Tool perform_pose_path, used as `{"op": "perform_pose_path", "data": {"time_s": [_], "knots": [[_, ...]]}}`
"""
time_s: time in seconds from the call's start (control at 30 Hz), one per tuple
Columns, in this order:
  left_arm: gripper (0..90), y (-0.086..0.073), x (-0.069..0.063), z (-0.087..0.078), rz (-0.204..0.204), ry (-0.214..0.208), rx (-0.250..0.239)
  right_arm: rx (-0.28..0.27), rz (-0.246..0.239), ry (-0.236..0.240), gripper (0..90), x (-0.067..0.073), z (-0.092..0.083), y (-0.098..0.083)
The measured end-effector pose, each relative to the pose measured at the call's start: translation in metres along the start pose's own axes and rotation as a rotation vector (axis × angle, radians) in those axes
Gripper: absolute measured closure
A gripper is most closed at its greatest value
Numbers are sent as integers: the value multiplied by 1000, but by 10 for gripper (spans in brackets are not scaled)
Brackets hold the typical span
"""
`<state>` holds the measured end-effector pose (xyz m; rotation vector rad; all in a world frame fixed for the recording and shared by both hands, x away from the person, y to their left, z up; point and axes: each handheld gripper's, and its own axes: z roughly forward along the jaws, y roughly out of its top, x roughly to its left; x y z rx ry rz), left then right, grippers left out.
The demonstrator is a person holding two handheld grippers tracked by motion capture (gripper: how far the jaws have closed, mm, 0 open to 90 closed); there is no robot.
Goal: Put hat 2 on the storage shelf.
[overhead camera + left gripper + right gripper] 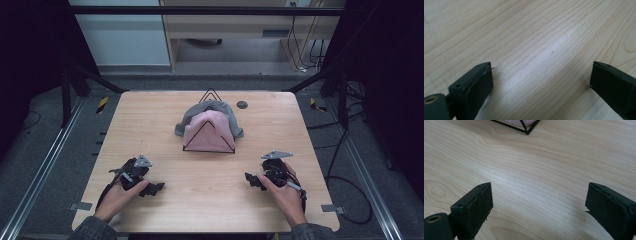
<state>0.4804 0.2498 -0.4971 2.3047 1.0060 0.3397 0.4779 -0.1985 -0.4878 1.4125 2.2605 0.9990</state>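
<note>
High view: soft pink cloth [207,131] drapes wire rack [209,150].

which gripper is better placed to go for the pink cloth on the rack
Right, though only slightly. Both grippers are open and empty on the table. The right gripper already faces the rack corner; the left gripper faces bare wood. The pink cloth lies about midway between them.

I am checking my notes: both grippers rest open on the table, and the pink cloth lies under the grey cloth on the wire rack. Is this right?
Not quite: in the high view the pink cloth lies over the grey cloth, not under it, on the wire rack. The rest stands.
</note>
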Motion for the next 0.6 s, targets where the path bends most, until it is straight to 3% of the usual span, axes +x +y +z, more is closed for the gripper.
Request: {"op": "perform_pose_path", "data": {"time_s": [0.13,0.37,0.43,0.6], "knots": [[0,-2,3,2,15,12,-11,15,-11,-12,64,0,2,-2],[0,-6,10,3,-2,34,-51,76,-38,-21,13,8,12,-6],[0,-6,10,3,-5,34,-54,67,-108,-59,3,14,16,-10],[0,-5,11,3,8,30,-52,-12,-100,-61,2,15,17,-17]]}}
